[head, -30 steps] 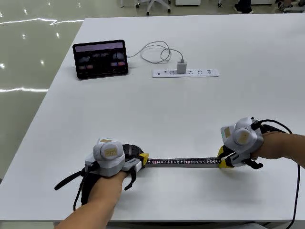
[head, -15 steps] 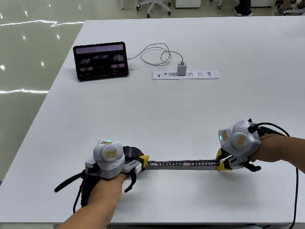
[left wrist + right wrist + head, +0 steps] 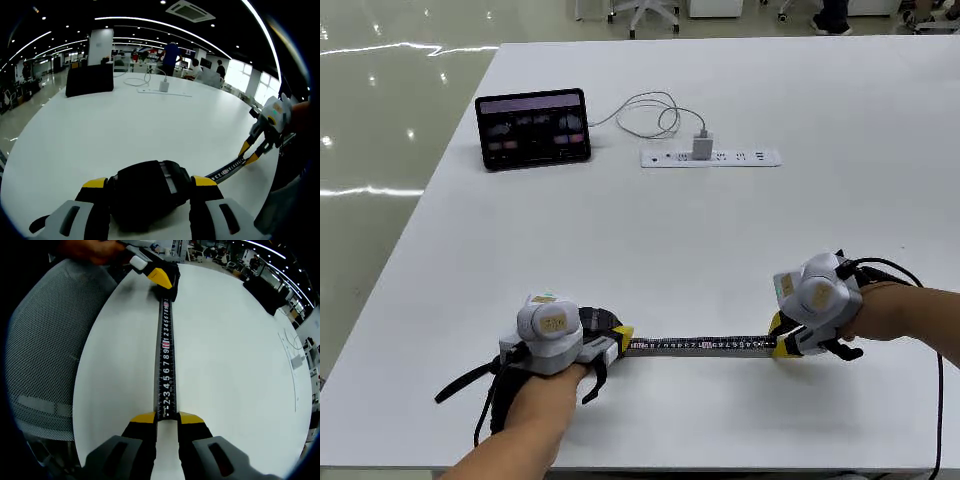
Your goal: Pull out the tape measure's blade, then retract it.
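The left gripper [image 3: 617, 340] has its jaws clamped on the black tape measure [image 3: 145, 195] at the near left of the desk [image 3: 720, 230] — its blade [image 3: 700, 343] lies stretched flat toward the right. At the near right, the right gripper [image 3: 167, 416] has its jaws pinched together on the blade's end.

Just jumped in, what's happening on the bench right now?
A person at a white table holds a tool in each hand. The left tool is clamped around the black tape measure, which sits on the tabletop. The right tool pinches the end of the blade, which is drawn out and runs along the table between the two. A tablet and a power strip sit at the far side.
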